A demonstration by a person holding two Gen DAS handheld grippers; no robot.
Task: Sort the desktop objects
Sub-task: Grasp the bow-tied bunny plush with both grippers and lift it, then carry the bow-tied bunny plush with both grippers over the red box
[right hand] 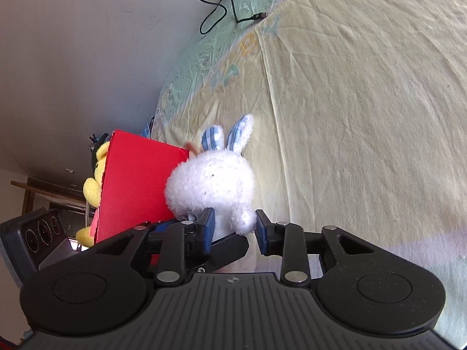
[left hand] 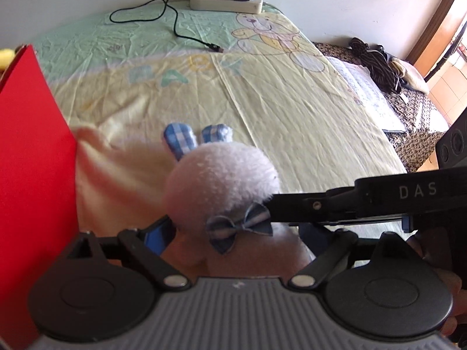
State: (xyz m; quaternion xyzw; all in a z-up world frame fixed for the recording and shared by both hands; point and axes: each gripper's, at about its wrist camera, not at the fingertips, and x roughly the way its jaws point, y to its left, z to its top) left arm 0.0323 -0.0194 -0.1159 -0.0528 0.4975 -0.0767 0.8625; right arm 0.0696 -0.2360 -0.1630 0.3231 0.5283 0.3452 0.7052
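Two grippers meet around one white plush rabbit (right hand: 211,183) above a surface covered with a pale yellow and green cartoon-print sheet (left hand: 262,102). In the right wrist view the right gripper (right hand: 233,230) has its blue-padded fingers (right hand: 207,227) set on either side of the rabbit's lower body, the left pad pressed against the fur and the right pad just beside a small white paw; the jaws are narrowed around the toy and pinch it. The rabbit stands upright in that view, its blue checked ears (right hand: 227,134) pointing up and away from the camera.

In the left wrist view the same rabbit (left hand: 221,180) fills the middle, with its blue checked bow (left hand: 239,227) facing the lens. The left gripper (left hand: 233,233) lies under and around the toy; one blue pad (left hand: 157,236) shows at the left of the body, while the other finger is hidden behind the fur and the black arm of the right gripper (left hand: 364,201), so whether the left jaws grip the rabbit cannot be told.

A red box (right hand: 137,186) stands just left of the rabbit, its wall (left hand: 32,175) close against the toy's side. A yellow plush toy (right hand: 95,186) sticks out of the box at its far side. At the far end of the sheet lie a white power strip (left hand: 226,0) with a black plug and a loose black cable (left hand: 175,20).
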